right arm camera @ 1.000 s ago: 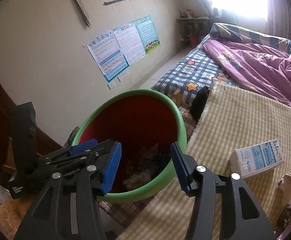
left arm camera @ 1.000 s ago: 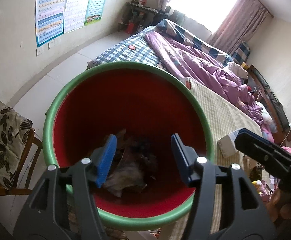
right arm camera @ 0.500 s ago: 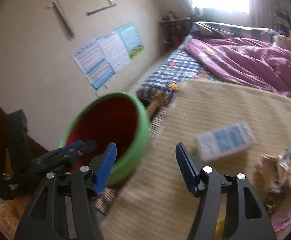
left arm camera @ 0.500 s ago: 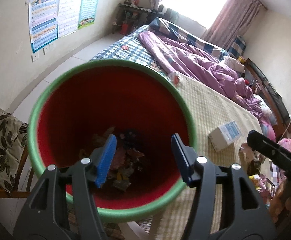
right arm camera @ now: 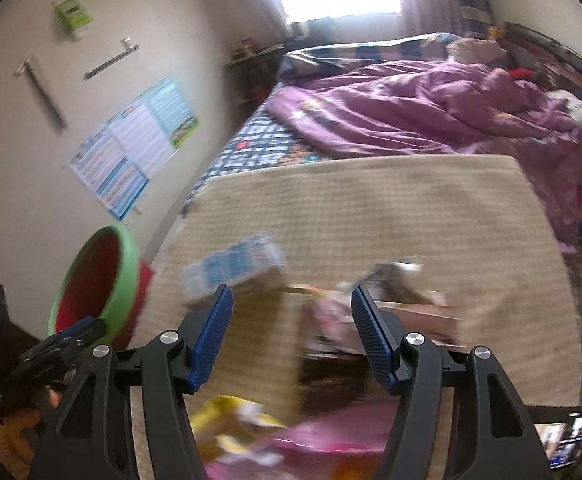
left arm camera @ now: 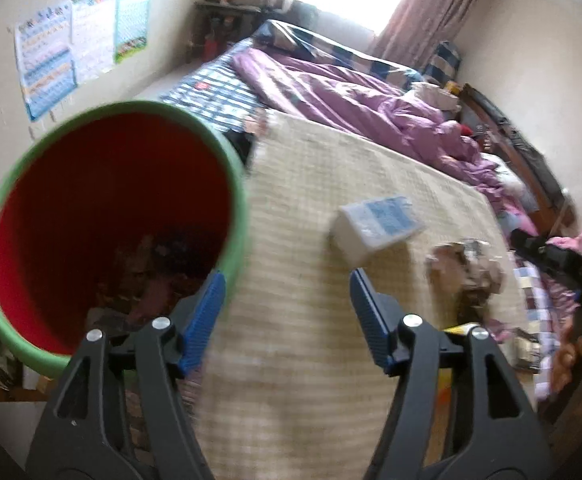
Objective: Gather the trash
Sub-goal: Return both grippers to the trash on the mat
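Trash [left arm camera: 467, 268]: crumpled, probably paper, on woven mat [left arm camera: 311, 200]; both tongs [left arm camera: 285, 316] [right arm camera: 291, 330] agape, empty.

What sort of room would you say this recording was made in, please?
Most likely a lived-in bedroom: a bed with a rumpled purple quilt, a curtained window, and learning posters on the wall.

Black gripper [left arm camera: 285, 312], blue pads [left arm camera: 207, 312]

A rumpled purple quilt [right arm camera: 423, 108] lies on the bed beyond a woven beige mat [left arm camera: 323, 184]; study posters [right arm camera: 131, 148] hang on the wall.
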